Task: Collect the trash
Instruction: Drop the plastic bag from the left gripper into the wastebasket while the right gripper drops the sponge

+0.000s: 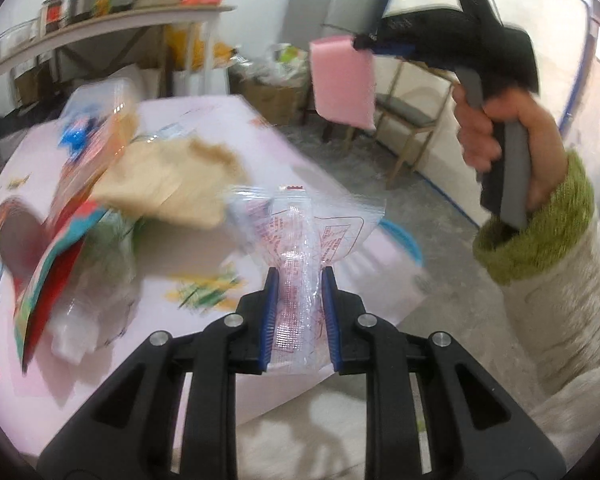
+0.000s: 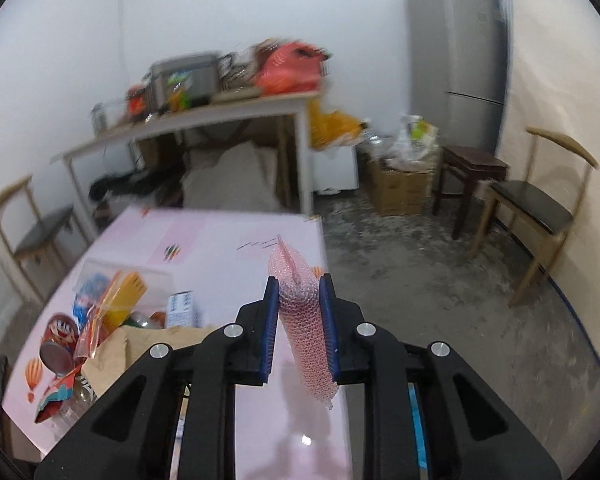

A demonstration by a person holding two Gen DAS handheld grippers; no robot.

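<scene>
Between the blue pads of the left gripper (image 1: 299, 312) a clear plastic bag with red print (image 1: 300, 240) is clamped, its crumpled body fanning out just beyond the fingertips. The right gripper (image 2: 299, 320) is clamped on a pink bubble-wrap pouch (image 2: 300, 308), which stands up past the tips and hangs down below them.

Left of the left gripper, on the pink table (image 1: 204, 120), lies a blurred heap of litter: a clear plastic bottle (image 1: 96, 300) nearest, a red and teal wrapper (image 1: 56, 264) against it, a crumpled brown paper bag (image 1: 172, 184) beyond, and a clear box (image 1: 100, 120) behind that. A blue rim (image 1: 404, 240) shows just past the clear bag at the table edge.

Only the left wrist view shows the right tool from outside: a hand (image 1: 504, 140) in a green-cuffed sleeve (image 1: 540, 232) grips its handle, up and to the right of the left gripper, with the pink pouch (image 1: 342, 80) hanging from its tips over the floor.

Only the right wrist view shows the far room: a cardboard box (image 2: 400, 188) of bags, a dark stool (image 2: 472, 168), a chair (image 2: 540, 208), a cluttered side table (image 2: 204, 124) and a grey fridge (image 2: 456, 60) against the wall.
</scene>
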